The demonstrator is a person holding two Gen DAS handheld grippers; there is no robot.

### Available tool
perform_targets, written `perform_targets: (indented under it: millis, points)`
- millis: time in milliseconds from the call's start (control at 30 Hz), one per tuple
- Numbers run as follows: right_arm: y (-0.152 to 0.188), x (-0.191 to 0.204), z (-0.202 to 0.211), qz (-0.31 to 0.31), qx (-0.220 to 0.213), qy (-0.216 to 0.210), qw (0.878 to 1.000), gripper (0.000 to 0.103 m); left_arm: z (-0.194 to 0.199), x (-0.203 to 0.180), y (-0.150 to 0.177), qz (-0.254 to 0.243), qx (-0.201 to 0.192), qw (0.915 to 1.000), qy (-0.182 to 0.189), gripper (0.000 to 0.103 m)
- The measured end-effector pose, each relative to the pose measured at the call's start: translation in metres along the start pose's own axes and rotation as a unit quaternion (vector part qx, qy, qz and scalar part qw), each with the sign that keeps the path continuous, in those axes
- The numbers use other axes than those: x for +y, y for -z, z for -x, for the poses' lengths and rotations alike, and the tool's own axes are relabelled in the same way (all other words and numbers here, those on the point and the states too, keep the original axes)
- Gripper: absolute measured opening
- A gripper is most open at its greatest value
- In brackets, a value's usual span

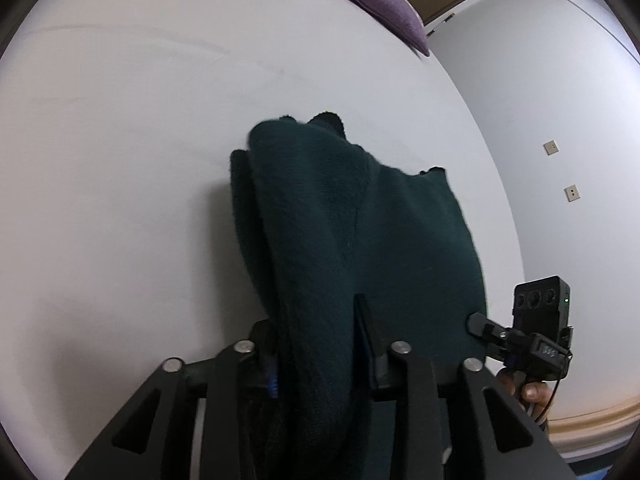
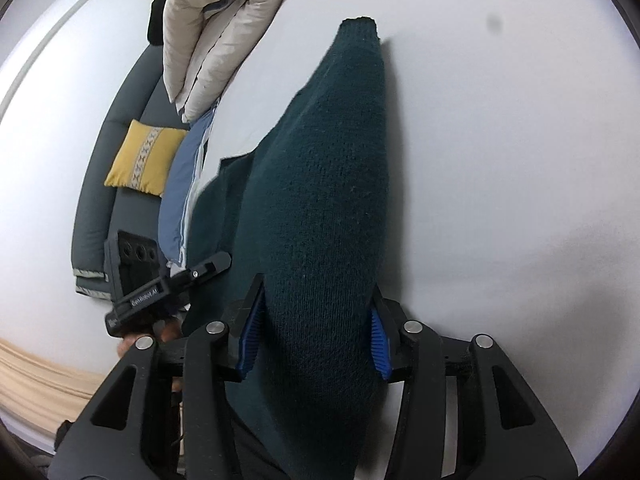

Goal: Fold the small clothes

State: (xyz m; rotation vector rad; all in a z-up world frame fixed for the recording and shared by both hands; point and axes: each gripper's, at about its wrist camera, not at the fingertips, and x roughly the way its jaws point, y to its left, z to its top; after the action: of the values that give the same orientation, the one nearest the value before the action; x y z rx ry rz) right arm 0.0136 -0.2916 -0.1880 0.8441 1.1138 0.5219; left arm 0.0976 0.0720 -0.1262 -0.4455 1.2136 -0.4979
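Observation:
A dark green knit garment [image 1: 360, 208] lies partly folded on the white bed sheet [image 1: 120, 160], its near end bunched and raised toward me. My left gripper [image 1: 316, 320] is shut on that bunched near edge, with cloth filling the gap between its fingers. In the right wrist view the same garment [image 2: 328, 160] stretches away to a narrow far end, and my right gripper [image 2: 318, 288] is shut on its thick fold, blue pads [image 2: 378, 340] pressed against both sides. Each view shows the other gripper close beside the cloth, held by a hand [image 1: 532, 392].
A purple pillow [image 1: 384, 4] sits at the bed's far edge. A cream duvet [image 2: 216, 32] and a blue pillow [image 2: 184, 184] lie along the left side. Beyond them stands a grey sofa [image 2: 100, 184] with a yellow cushion [image 2: 140, 156]. The bed's edge runs close on the right.

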Motion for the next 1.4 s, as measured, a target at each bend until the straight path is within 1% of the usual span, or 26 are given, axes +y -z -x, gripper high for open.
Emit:
perform_targets:
  millis: [33,100,167,200,300,367,433,467,500,533,600,633,667,733,800,833,867,933,1000,1067,1133,1200,1367,1400]
  points:
    - [0.000,-0.004,-0.001,0.000,-0.002,-0.005,1.000,0.045,-0.001,0.001,0.003,0.000,-0.003,1.0000,0.000,0.039]
    - [0.002,-0.008,0.001,0.004,-0.006,-0.010,1.000,0.046,-0.003,0.002,0.006,0.003,-0.010,0.9999,0.004,0.040]
    - [0.004,-0.007,0.004,0.006,-0.009,-0.006,1.000,0.047,0.000,0.004,0.010,0.008,-0.018,0.9998,0.006,0.043]
    - [-0.001,-0.001,-0.002,0.005,-0.012,-0.004,1.000,0.048,0.004,0.007,0.013,0.009,-0.021,0.9997,0.004,0.045]
    - [0.003,0.002,0.010,0.007,-0.027,0.008,1.000,0.048,0.023,0.000,0.019,-0.015,-0.043,0.9986,-0.027,0.047]
    - [0.003,0.008,0.018,0.013,-0.040,0.025,0.999,0.050,0.042,-0.011,0.025,-0.041,-0.070,0.9950,-0.058,0.053]
    - [0.008,0.014,0.032,0.024,-0.056,0.049,0.997,0.050,0.063,-0.026,0.036,-0.073,-0.110,0.9868,-0.094,0.065]
    - [0.011,0.018,0.039,0.029,-0.063,0.059,0.996,0.050,0.070,-0.031,0.040,-0.084,-0.124,0.9829,-0.107,0.069]
    - [0.014,0.023,0.045,0.038,-0.071,0.069,0.994,0.050,0.078,-0.039,0.046,-0.099,-0.142,0.9770,-0.124,0.078]
    - [0.017,0.029,0.051,0.046,-0.079,0.080,0.993,0.050,0.085,-0.047,0.054,-0.112,-0.163,0.9698,-0.143,0.083]
    - [0.025,0.045,0.062,0.066,-0.097,0.105,0.987,0.049,0.096,-0.063,0.069,-0.133,-0.198,0.9554,-0.175,0.088]
    - [0.027,0.056,0.065,0.078,-0.106,0.120,0.984,0.050,0.098,-0.067,0.073,-0.138,-0.207,0.9508,-0.185,0.090]
    - [0.032,0.068,0.068,0.092,-0.114,0.137,0.980,0.050,0.102,-0.075,0.079,-0.143,-0.220,0.9436,-0.202,0.092]
    - [0.039,0.091,0.069,0.115,-0.127,0.175,0.970,0.059,0.107,-0.087,0.089,-0.150,-0.239,0.9354,-0.214,0.099]
    - [0.051,0.112,0.073,0.145,-0.142,0.218,0.955,0.066,0.114,-0.097,0.100,-0.157,-0.256,0.9271,-0.223,0.103]
    - [0.057,0.123,0.076,0.160,-0.152,0.232,0.947,0.070,0.120,-0.097,0.104,-0.161,-0.263,0.9233,-0.229,0.103]
    - [0.063,0.135,0.077,0.174,-0.163,0.243,0.940,0.072,0.122,-0.101,0.107,-0.166,-0.268,0.9189,-0.237,0.103]
    - [0.073,0.153,0.081,0.191,-0.183,0.262,0.928,0.080,0.124,-0.110,0.111,-0.175,-0.273,0.9103,-0.257,0.103]
    - [0.081,0.169,0.084,0.204,-0.199,0.282,0.916,0.083,0.130,-0.117,0.116,-0.176,-0.280,0.9015,-0.279,0.103]
    - [0.088,0.180,0.087,0.212,-0.209,0.296,0.908,0.085,0.135,-0.120,0.119,-0.174,-0.292,0.8963,-0.285,0.103]
    - [0.095,0.192,0.088,0.218,-0.214,0.312,0.899,0.086,0.141,-0.122,0.123,-0.167,-0.297,0.8955,-0.286,0.103]
    - [0.101,0.201,0.086,0.229,-0.215,0.328,0.891,0.086,0.143,-0.121,0.123,-0.162,-0.295,0.8996,-0.278,0.103]
    - [0.121,0.220,0.081,0.246,-0.228,0.349,0.875,0.086,0.138,-0.114,0.123,-0.151,-0.268,0.9175,-0.252,0.103]
    - [0.124,0.221,0.079,0.249,-0.227,0.351,0.874,0.086,0.136,-0.112,0.122,-0.149,-0.262,0.9204,-0.249,0.103]
